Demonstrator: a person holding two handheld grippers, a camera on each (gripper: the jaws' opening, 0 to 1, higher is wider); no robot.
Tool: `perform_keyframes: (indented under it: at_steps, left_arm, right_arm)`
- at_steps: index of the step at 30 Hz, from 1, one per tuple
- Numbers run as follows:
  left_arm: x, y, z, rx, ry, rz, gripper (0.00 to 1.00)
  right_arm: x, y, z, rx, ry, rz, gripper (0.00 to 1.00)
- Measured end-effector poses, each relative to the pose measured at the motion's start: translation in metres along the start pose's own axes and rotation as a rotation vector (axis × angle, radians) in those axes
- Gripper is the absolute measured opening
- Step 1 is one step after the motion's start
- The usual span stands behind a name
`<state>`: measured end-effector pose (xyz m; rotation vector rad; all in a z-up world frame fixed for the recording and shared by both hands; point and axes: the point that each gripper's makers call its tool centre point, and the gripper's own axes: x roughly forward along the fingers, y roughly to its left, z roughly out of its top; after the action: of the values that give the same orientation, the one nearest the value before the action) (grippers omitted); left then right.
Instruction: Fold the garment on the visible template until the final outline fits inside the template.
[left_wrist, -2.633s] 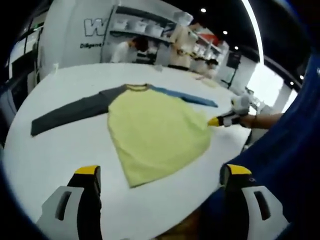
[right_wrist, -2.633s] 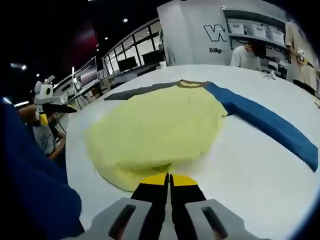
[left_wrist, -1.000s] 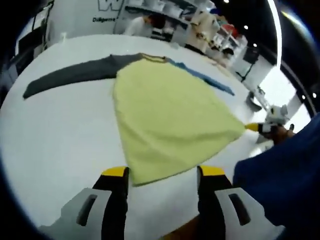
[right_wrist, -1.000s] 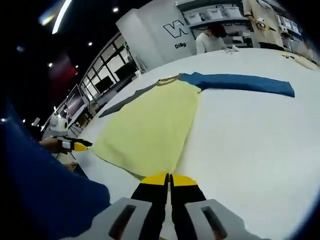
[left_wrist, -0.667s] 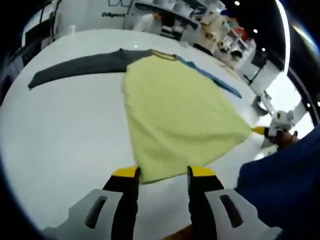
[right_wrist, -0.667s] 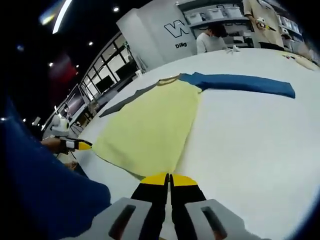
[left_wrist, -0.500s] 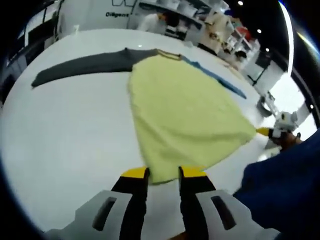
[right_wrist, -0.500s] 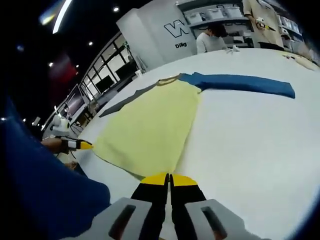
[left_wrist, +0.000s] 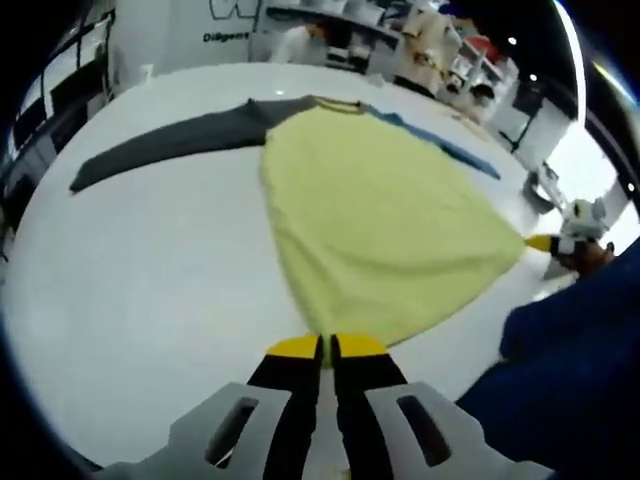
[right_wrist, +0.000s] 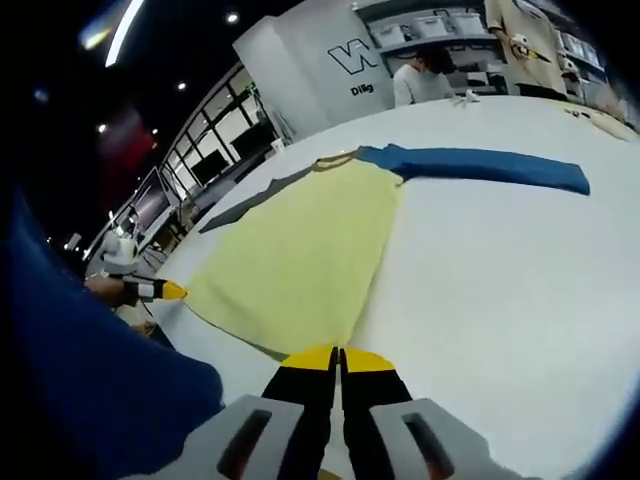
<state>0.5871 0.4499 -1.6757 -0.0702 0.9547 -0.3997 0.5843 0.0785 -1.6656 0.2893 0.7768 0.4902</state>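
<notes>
Left gripper view: garment (left_wrist: 380, 220) spread flat on white table (left_wrist: 150, 270), occupying centre and right of frame. Pale yellow body, widening from the collar at upper centre toward the hem at lower centre and right. Dark grey sleeve (left_wrist: 170, 150) extended toward upper left; blue sleeve (left_wrist: 440, 145) extended toward upper right, seen as a narrow strip. Thin darker trim at the neckline. Surface mostly smooth, with slight ripples along the lower hem.

Left gripper (left_wrist: 327, 345) at bottom centre, yellow-tipped jaws pressed together on the near hem corner of the garment. Right gripper (left_wrist: 545, 243) visible at right edge, its yellow tip touching the opposite hem corner, held by a hand.

Right gripper view: same garment (right_wrist: 300, 260) lying at centre left, yellow body tapering toward the collar at upper centre. Blue sleeve (right_wrist: 480, 165) laid straight toward upper right; grey sleeve (right_wrist: 250, 205) running toward the left. White table (right_wrist: 500, 290) bare across the right half. Right gripper (right_wrist: 338, 356) at bottom centre, jaws closed with no gap, clamped on the hem corner. Left gripper (right_wrist: 165, 290) visible at left edge, tip at the far hem corner.

No template outline discernible on the table in either view.

Blue clothing of the person at lower right of the left gripper view and lower left of the right gripper view.
</notes>
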Motion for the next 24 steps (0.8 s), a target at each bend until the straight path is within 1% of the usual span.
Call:
perform_keyframes:
  at_steps: [3,7,11,17,18,20,22,24]
  left_arm:
    - [-0.005,-0.004,-0.004,0.002,0.005,-0.007,0.02]
    - [-0.006,-0.009,-0.014,0.007,0.024,-0.012,0.02]
    - [-0.009,-0.01,-0.021,0.011,0.039,-0.012,0.02]
    - [-0.012,-0.012,-0.025,0.009,0.043,-0.023,0.03]
    - [-0.012,-0.013,-0.024,0.02,0.033,-0.029,0.04]
    - [-0.014,-0.013,-0.021,0.034,0.016,-0.031,0.15]
    - [-0.018,-0.012,-0.015,0.024,-0.01,-0.028,0.25]
    - [-0.021,-0.006,-0.012,0.009,-0.031,-0.026,0.23]
  right_arm:
    - [-0.002,0.002,-0.006,0.001,0.013,0.001,0.0]
    - [-0.007,0.004,-0.016,0.013,0.024,0.001,0.0]
    - [-0.011,0.005,-0.024,0.027,0.033,-0.001,0.0]
    - [-0.013,0.008,-0.028,0.039,0.042,-0.005,0.0]
    - [-0.013,0.007,-0.027,0.039,0.036,-0.01,0.0]
    - [-0.013,0.007,-0.027,0.04,0.032,-0.016,0.0]
    - [-0.014,0.006,-0.025,0.035,0.03,-0.019,0.0]
    - [-0.014,0.006,-0.022,0.034,0.019,-0.018,0.0]
